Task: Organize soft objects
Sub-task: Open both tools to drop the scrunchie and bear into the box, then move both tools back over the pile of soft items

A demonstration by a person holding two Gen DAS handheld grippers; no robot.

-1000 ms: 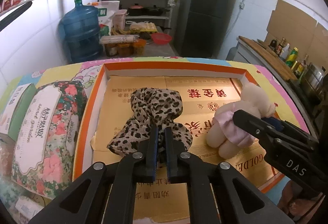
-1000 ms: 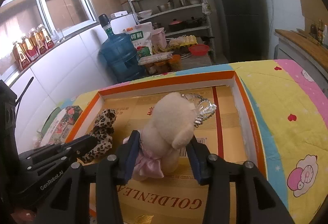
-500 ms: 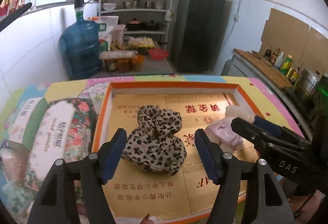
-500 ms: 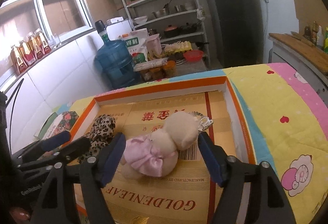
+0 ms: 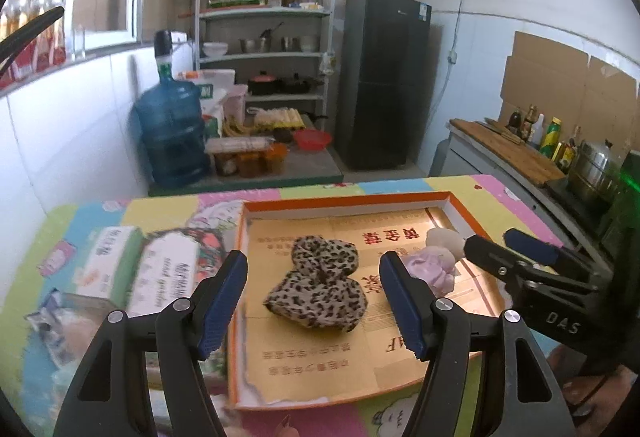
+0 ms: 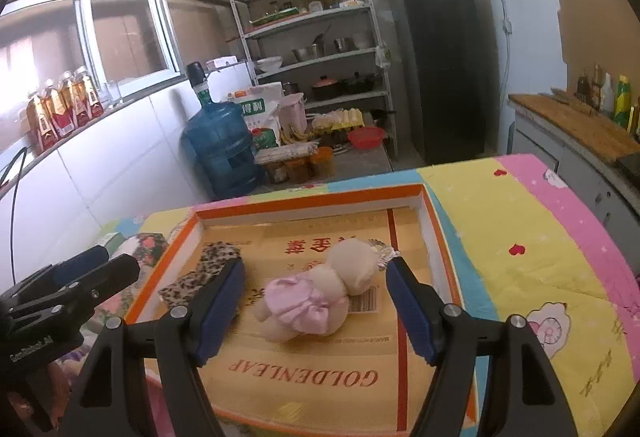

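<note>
Left gripper (image 5: 313,291), black arms with blue pads: jaws spread wide, gripping nothing, lower centre of left wrist frame. Leopard-print fabric scrunchie (image 5: 318,287), soft and crumpled, lies loose beyond, seen between pads, untouched.

Right gripper (image 6: 315,301): jaws spread too, empty, lower centre of right wrist frame. Cream plush bear in pink satin dress (image 6: 320,293) lies on side between pads, clear of both.

Both soft items inside shallow orange-rimmed cardboard tray (image 6: 304,201), gold printed card lining floor; scrunchie left, bear right.

Tray sits on colourful cartoon-print tablecloth (image 6: 520,237). Floral tissue box (image 5: 168,273) left of tray.
</note>
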